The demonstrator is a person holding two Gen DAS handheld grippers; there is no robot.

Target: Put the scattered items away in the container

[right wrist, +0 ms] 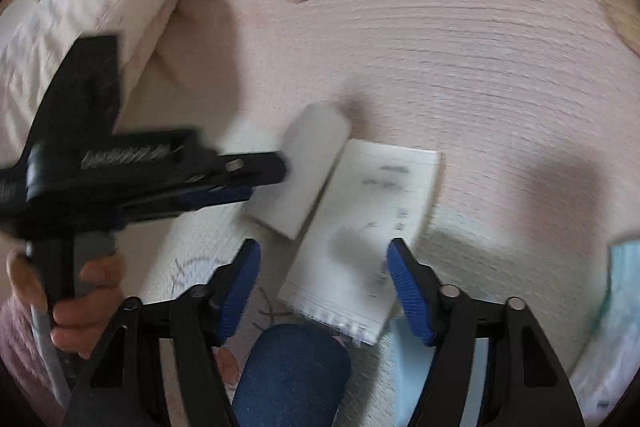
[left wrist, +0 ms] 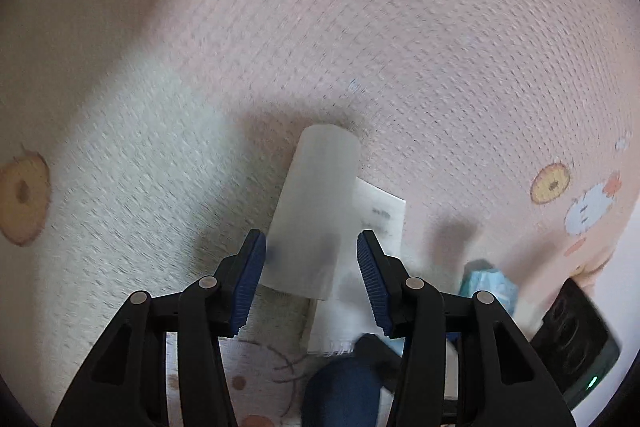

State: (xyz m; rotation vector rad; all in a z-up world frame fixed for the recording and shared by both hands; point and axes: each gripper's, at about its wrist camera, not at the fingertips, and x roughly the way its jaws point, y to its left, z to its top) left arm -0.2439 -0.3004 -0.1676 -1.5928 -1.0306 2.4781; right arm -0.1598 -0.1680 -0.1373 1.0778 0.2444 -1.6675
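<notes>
Two grippers work over a pink and cream woven mat (left wrist: 460,75) printed with orange and yellow fruit shapes. A translucent white tube (left wrist: 316,211) lies on the mat, its rim overlapping the edge of a white paper slip (right wrist: 368,227) just beside it. The slip carries dark print, too blurred to read. The left gripper (left wrist: 311,267) has its blue-padded fingers (left wrist: 250,283) spread to either side of the tube's near end; contact cannot be judged through the blur. The right gripper (right wrist: 324,275) is spread wide, straddling the slip's near end without pinching it. A light blue packet (left wrist: 490,285) lies beyond the slip from the tube, partly hidden and unidentifiable. A dark device (left wrist: 576,339) past the packet is cut off by the lens edge.
</notes>
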